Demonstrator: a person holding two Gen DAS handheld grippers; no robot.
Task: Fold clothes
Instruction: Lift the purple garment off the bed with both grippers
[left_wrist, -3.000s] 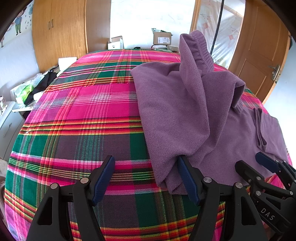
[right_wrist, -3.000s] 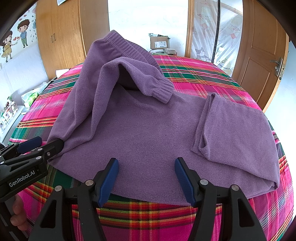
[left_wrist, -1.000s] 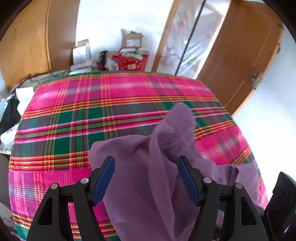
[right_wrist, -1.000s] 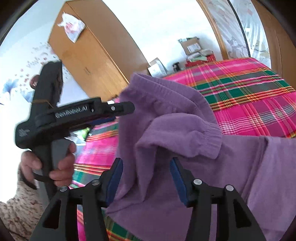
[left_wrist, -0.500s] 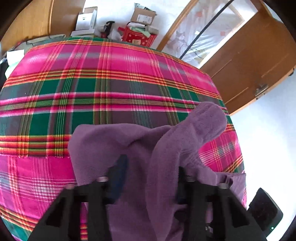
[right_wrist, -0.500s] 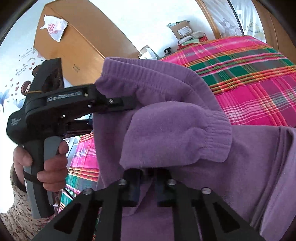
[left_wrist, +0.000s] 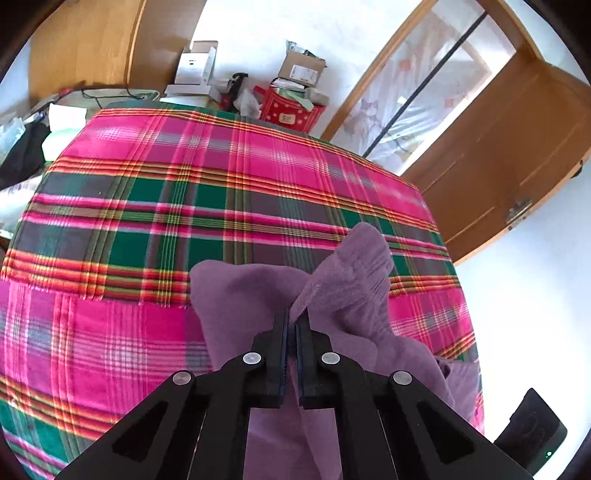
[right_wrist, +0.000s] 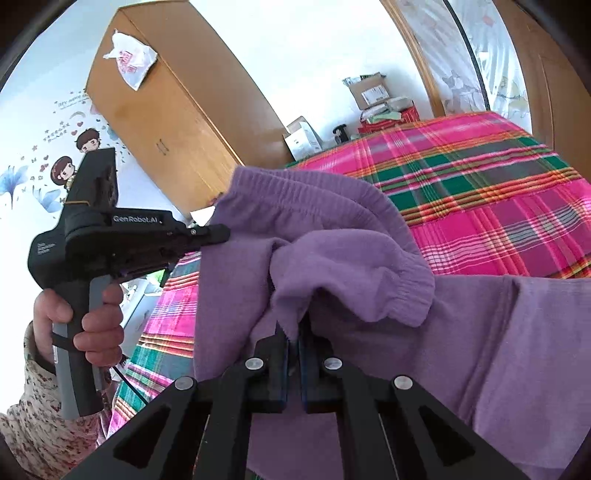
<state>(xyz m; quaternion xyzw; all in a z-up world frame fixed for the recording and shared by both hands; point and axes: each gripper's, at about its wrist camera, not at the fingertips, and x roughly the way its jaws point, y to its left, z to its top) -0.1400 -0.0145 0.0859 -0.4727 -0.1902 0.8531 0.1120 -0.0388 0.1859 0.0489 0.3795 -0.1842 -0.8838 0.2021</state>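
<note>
A purple fleece garment (left_wrist: 343, 295) with ribbed cuffs hangs bunched over the plaid bed. My left gripper (left_wrist: 294, 317) is shut, pinching a fold of this purple garment between its blue pads. In the right wrist view the same garment (right_wrist: 498, 332) fills the foreground, and my right gripper (right_wrist: 293, 334) is shut on a fold just under a ribbed cuff (right_wrist: 410, 291). The left gripper (right_wrist: 218, 233) shows from the side there, held by a hand (right_wrist: 92, 314), its tip clamped on the garment's edge. Both grips hold the cloth lifted off the bed.
The bed carries a pink, green and grey plaid cover (left_wrist: 184, 206). A wooden wardrobe (right_wrist: 177, 122) stands at the left and a wooden door (left_wrist: 509, 155) at the right. Cardboard boxes (left_wrist: 295, 70) and clutter sit beyond the bed's far edge.
Both grippers went from wide open around the purple cloth to shut on it. The garment has bunched up and risen between them.
</note>
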